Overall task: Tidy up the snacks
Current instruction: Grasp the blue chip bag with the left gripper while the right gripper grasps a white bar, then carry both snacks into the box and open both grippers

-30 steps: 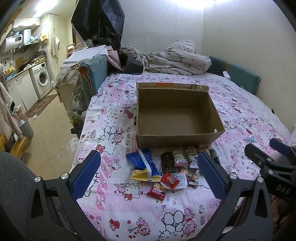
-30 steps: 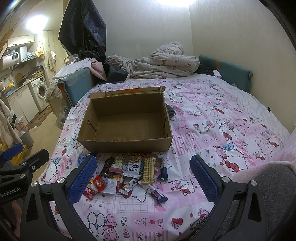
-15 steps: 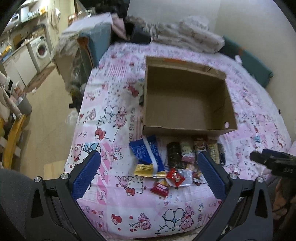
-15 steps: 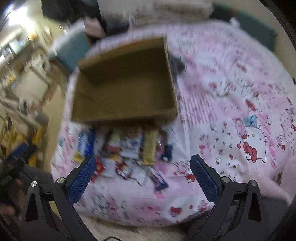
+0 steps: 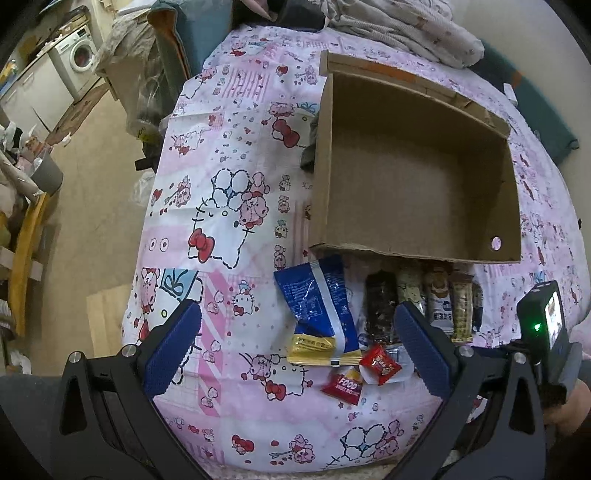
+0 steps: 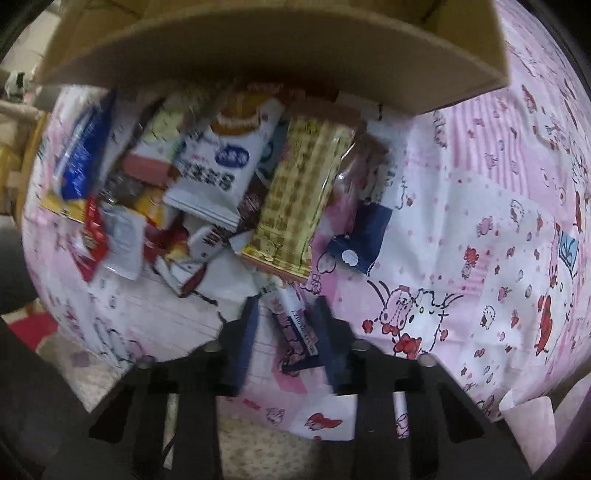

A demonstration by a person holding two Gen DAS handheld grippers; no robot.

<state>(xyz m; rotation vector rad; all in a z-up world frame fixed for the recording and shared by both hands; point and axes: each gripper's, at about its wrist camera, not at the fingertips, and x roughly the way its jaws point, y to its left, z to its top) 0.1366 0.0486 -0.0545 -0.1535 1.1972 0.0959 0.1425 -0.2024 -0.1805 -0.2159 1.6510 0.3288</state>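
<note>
An empty cardboard box (image 5: pixel 320 166) stands on the pink cartoon-print bed sheet (image 5: pixel 229 155). In front of it lies a heap of snacks: a blue packet (image 5: pixel 317 295), a dark bar (image 5: pixel 380 306) and small red packets (image 5: pixel 380 363). My left gripper (image 5: pixel 297 345) hangs open above the blue packet, touching nothing. The right wrist view is blurred. It shows the box wall (image 6: pixel 277 55), a white packet (image 6: pixel 218 162) and a yellow checkered packet (image 6: pixel 299 199). My right gripper (image 6: pixel 286 321) points straight down, its jaws closing on a slim purple snack bar (image 6: pixel 295 325) between the pads.
The bed's edge drops to a tan floor (image 5: pixel 92 192) on the left. A washing machine (image 5: pixel 79 61) and clutter stand beyond it. Crumpled bedding (image 5: pixel 406 29) lies behind the box. The camera of the right gripper (image 5: pixel 546 325) shows at the right. A small navy packet (image 6: pixel 358 240) lies apart.
Both grippers tipped downward and came closer to the snack heap. The right gripper dropped low over the bed and its wide jaws closed in around the slim snack bar.
</note>
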